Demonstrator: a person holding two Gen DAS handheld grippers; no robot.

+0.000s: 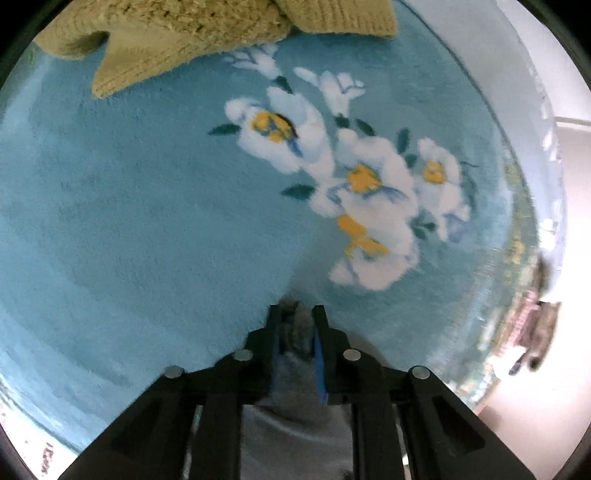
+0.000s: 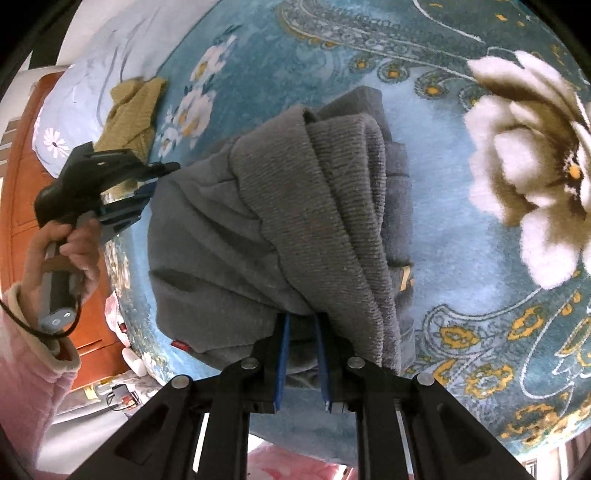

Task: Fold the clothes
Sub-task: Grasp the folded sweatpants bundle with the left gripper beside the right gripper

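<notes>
Both tongs, left (image 1: 298,321) and right (image 2: 303,325), pinching grey sweater (image 2: 280,229), lifted above blue floral blanket (image 1: 129,221) for folding over.

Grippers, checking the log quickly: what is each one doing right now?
Left gripper: shut on the grey sweater.
Right gripper: shut on the grey sweater.

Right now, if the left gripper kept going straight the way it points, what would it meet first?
Already pinching gray garment, the left gripper would probably meet the blue floral blanket first; the mustard knit lies farther. Depth is unclear.
</notes>
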